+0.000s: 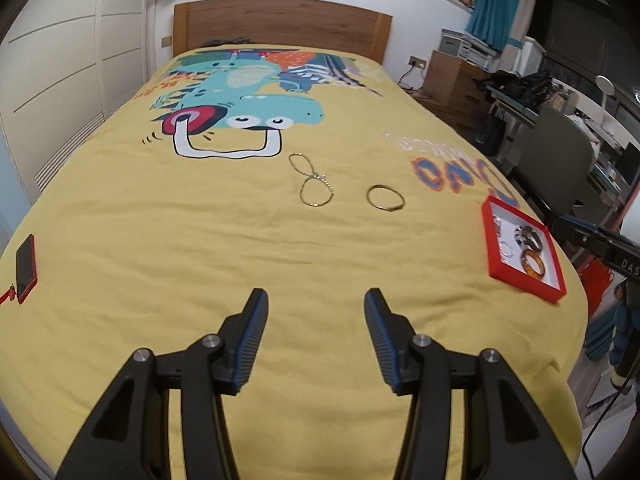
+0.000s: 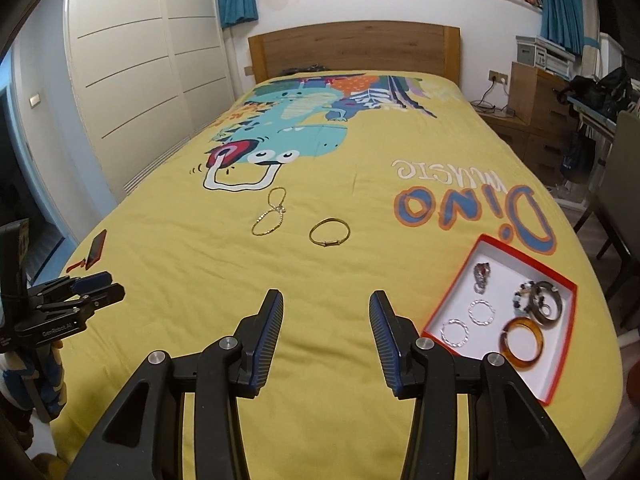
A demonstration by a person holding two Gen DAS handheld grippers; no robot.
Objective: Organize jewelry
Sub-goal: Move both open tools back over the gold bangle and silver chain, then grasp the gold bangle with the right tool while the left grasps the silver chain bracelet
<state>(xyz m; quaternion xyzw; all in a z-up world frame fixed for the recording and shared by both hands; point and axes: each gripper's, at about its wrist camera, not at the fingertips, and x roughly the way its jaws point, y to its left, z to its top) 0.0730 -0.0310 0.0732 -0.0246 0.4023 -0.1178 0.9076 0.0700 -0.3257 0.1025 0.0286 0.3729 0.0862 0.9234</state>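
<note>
**Two gold pieces are still lying loose on the bed while the box is waiting at the side**

Two items are sitting outside the box: a gold chain (image 2: 271,213) twisted into a figure-eight and a gold bangle (image 2: 329,232) just beside it, to its right. Both are lying flat on the yellow bedspread (image 2: 360,208), well ahead of the jaws in either view and roughly centred between them, probably because they are the pieces left to sort.

The red box (image 2: 476,241) is resting open on the bedspread, ahead and to the right of the right gripper (image 2: 326,300), near its right jaw. Inside it, an amber ring-shaped bangle (image 2: 521,343), a dark bangle (image 2: 546,308), two silver hoops (image 2: 468,322) and a small dark trinket (image 2: 482,273) are lying apart from one another on the white lining, which suggests most of the sorting is done. From the left gripper (image 1: 316,298) the same box is showing far off to the right, at the bed's edge, so the right gripper looks better placed for drop-offs.

Both grippers are hanging above the bedspread with jaws spread wide and nothing between them, seemingly readied for a pick. In the right view, the left gripper is also showing off to the left, jaws apart.

A red phone (image 1: 26,268) is lying far to the left of the left jaws, clear of the work.

The bangle, being stiff, should be handling easily if pinched across its band; the chain is limp and could be slipping or dragging on the soft cloth.
</note>
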